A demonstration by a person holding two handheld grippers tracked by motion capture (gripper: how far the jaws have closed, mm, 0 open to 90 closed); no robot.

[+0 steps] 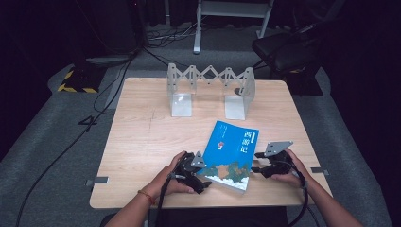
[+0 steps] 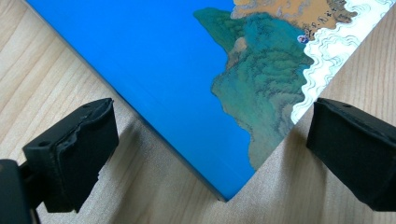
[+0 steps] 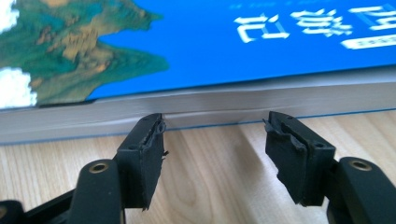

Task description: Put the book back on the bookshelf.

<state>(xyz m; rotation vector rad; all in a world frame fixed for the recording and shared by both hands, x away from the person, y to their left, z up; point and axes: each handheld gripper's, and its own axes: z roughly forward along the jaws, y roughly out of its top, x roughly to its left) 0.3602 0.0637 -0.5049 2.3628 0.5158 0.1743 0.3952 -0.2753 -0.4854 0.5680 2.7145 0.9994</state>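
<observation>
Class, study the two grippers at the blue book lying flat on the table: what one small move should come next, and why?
Probably ease the right gripper forward to pinch the blue book by its page edge. Its jaws stand open, right at that edge, while the left gripper is open around the near corner. The book lies flat on the table, ungripped.

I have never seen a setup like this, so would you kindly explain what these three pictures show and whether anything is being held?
A person sits at a wooden table, holding a two-jaw tool in each hand. The high view looks down from above: the left gripper and right gripper flank a blue book lying flat. Behind it stands a folding metal book rack. The other two pictures come from cameras riding on the grippers, looking along their black jaws. The left faces a corner of the book, the right its page edge. Both are open; nothing is held.
</observation>
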